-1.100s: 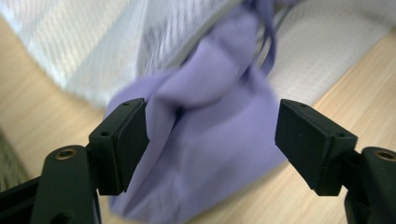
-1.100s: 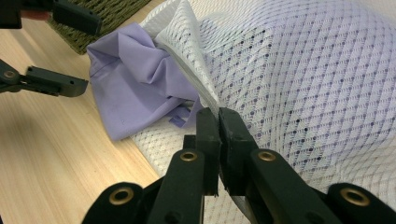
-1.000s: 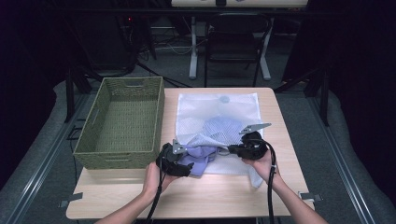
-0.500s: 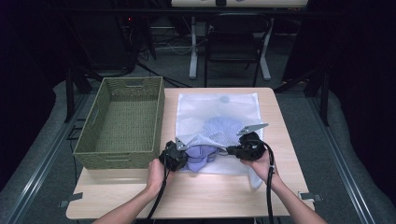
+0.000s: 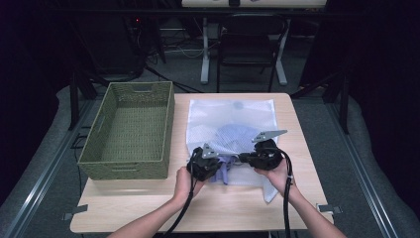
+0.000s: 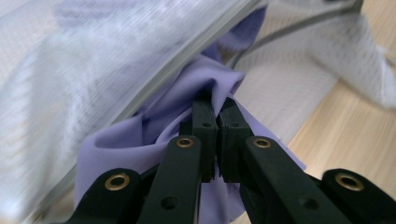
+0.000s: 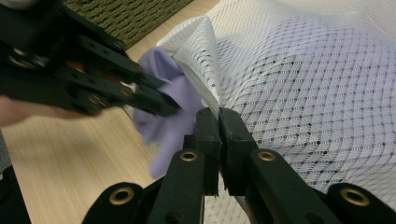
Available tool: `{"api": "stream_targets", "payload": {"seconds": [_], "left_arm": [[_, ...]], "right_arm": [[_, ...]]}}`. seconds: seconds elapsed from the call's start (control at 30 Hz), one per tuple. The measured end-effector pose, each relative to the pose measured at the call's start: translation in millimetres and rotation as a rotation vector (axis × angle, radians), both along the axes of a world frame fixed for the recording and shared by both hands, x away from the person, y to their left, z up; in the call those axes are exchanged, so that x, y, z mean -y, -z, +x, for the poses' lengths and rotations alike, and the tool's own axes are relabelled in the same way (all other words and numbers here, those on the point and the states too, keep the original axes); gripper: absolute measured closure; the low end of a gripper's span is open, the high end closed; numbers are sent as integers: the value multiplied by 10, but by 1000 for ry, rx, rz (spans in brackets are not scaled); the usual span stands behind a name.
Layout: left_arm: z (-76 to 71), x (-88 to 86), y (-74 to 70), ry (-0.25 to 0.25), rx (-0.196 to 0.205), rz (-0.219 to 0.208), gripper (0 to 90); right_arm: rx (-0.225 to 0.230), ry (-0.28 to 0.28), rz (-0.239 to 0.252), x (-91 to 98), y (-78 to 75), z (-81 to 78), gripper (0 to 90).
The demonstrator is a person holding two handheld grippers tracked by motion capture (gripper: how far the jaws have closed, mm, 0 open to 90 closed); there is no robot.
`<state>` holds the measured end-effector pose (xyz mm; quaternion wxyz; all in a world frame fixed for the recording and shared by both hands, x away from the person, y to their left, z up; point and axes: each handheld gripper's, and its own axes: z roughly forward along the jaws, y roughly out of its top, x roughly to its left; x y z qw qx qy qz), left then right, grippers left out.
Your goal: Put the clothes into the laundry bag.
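A white mesh laundry bag (image 5: 228,116) lies flat mid-table with a lavender cloth (image 5: 225,171) spilling from its near opening. My left gripper (image 5: 221,165) points right at that opening. Its jaws have just been closing and now pinch a fold of the lavender cloth (image 6: 154,126) at the left gripper's tips (image 6: 216,105). My right gripper (image 5: 242,157) points left and is shut on the mesh bag's edge (image 7: 317,93), with the right gripper's tips (image 7: 218,116) clamped at the hem. The left gripper (image 7: 168,107) also shows there, holding the cloth (image 7: 163,126).
A green woven basket (image 5: 106,163) stands at the table's left, its inside bare. The bag's near right corner hangs toward the front edge. Bare wood runs along the table's front (image 5: 233,208). A chair and table legs stand beyond the far edge.
My left gripper has slid right to the bag's opening and closed on the lavender cloth. The right gripper has stayed put on the bag's edge.
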<state>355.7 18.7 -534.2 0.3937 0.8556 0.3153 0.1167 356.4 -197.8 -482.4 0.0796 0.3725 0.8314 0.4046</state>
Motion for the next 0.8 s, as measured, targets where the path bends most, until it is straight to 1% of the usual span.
{"api": "stream_targets", "payload": {"seconds": [0.1,0.13,0.17,0.2,0.23,0.3,0.33,0.37,0.4,0.43,0.5,0.53,0.6,0.7,0.77,0.8], "left_arm": [[78,132,84,2,5,-6,876],[101,164,126,-3,12,7,873],[132,182,175,-2,-1,13,869],[155,182,223,2,-31,12,862],[162,176,260,7,-44,27,839],[146,135,285,30,-59,56,794],[129,105,274,37,-62,64,759],[113,71,249,42,-64,68,706],[98,32,212,50,-72,70,673],[79,-5,166,55,-70,67,621],[35,-57,70,58,-69,77,522],[10,-88,28,61,-67,74,490],[-38,-147,-33,58,-65,76,439],[-100,-233,-64,37,-59,95,386],[-138,-296,-53,12,-52,126,357],[-152,-335,-43,2,-56,139,346]], "right_arm": [[-1,-3,2,7,1,-4,873],[-3,-5,-1,13,12,1,873],[-7,-3,-4,17,32,6,873],[-16,-1,-13,21,60,12,873],[-23,-5,-24,27,98,25,873],[-36,-6,-45,37,164,43,873],[-41,-4,-53,43,183,48,873],[-43,0,-51,50,192,52,873],[-44,2,-50,56,192,55,873],[-37,4,-53,60,186,54,873],[-34,3,-50,60,176,50,873],[-31,0,-49,59,173,48,873],[-30,-4,-49,55,170,45,873],[-30,0,-50,47,162,46,873],[-28,-2,-51,41,157,42,873],[-27,-4,-51,38,154,39,873]]}}
